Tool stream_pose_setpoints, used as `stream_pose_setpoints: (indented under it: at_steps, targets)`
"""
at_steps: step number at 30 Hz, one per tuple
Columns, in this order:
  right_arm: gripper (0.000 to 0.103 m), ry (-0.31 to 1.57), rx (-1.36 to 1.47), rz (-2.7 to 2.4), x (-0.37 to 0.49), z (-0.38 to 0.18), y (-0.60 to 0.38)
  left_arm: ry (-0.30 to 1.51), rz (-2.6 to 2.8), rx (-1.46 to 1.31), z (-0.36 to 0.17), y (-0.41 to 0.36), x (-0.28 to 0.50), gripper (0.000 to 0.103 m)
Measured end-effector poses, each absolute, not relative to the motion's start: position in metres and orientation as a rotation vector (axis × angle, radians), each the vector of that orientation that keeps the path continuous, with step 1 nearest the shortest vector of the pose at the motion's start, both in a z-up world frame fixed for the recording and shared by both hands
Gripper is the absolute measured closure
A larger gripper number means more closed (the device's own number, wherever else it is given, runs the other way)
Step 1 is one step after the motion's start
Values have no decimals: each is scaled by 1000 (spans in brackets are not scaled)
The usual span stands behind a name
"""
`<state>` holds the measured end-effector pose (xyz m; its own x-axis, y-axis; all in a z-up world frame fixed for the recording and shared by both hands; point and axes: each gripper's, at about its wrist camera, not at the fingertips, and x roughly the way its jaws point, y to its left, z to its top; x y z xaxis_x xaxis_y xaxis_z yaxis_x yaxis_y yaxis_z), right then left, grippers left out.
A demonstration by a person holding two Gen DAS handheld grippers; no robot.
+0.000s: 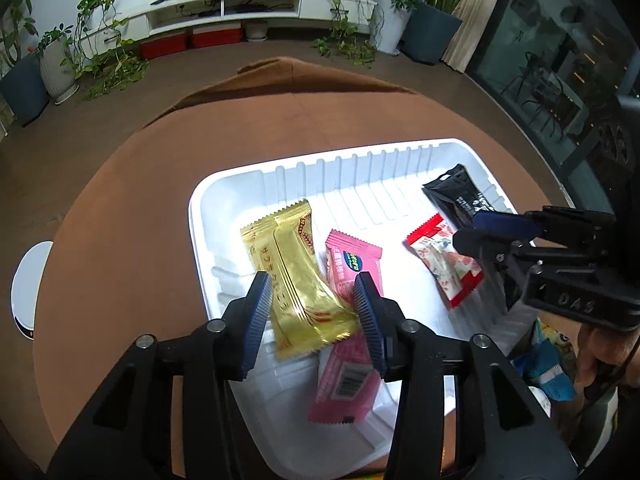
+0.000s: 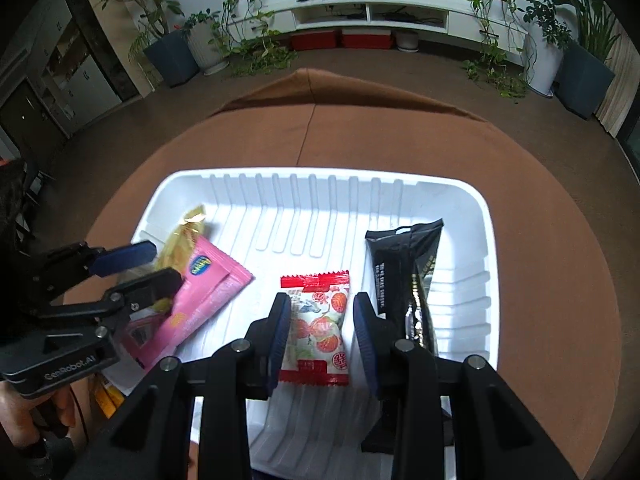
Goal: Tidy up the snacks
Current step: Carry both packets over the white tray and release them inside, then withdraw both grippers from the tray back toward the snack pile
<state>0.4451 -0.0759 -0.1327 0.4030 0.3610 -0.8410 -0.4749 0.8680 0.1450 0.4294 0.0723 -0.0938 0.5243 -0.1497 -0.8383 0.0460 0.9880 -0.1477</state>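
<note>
A white ribbed tray (image 1: 192, 208) (image 2: 494, 240) sits on a round brown table. In it lie a gold packet (image 1: 296, 264) (image 2: 180, 248), pink packets (image 1: 352, 256) (image 2: 212, 284), a red-and-white packet (image 1: 444, 264) (image 2: 320, 328) and a black packet (image 1: 456, 200) (image 2: 416, 264). My left gripper (image 1: 312, 280) (image 2: 166, 263) straddles the gold packet, which rests on the tray and the pink packets; the pads do not press it. My right gripper (image 2: 322, 300) (image 1: 466, 226) straddles the red-and-white packet, which lies flat with a gap on each side.
A blue-and-yellow snack bag (image 1: 548, 360) and a yellow packet (image 2: 106, 396) lie outside the tray's near edge. A white round object (image 1: 28, 284) stands beyond the table's left edge. Hands (image 1: 600, 352) (image 2: 24, 412) hold the grippers. Potted plants and a white cabinet line the far wall.
</note>
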Motion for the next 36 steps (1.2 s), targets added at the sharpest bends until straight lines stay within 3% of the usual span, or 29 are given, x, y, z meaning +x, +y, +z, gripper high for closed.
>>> stream_pose_setpoints:
  at_steps: [1,3,6,11,16,26,31,36]
  targets:
    - [57,1011,-110,533,442,-126,-79,1003,-114,-111,-91,73,425,54]
    - [37,951,-68,553,432,-107,-88,975,-103,-104,-82,73,416,43]
    - [19,882,4,615,415,-80,-104,921,-101,-106,-65,75,395,27]
    - [8,793,159,695,376,-47,-148,841,-157,-141,-38,71,347,12]
    - [4,754,249,712,317,-47,-192,772,-204,-192,-23,61,285,0]
    - [1,877,398,644,213,-129,-246,825,-227,-347,-67,35,181,0]
    - [1,953,476,648,184,-160,-247,921,-204,-394,-97,19,167,0]
    - [1,972,496,662,171,-168,-242,928,-197,-337,-93,2,164,0]
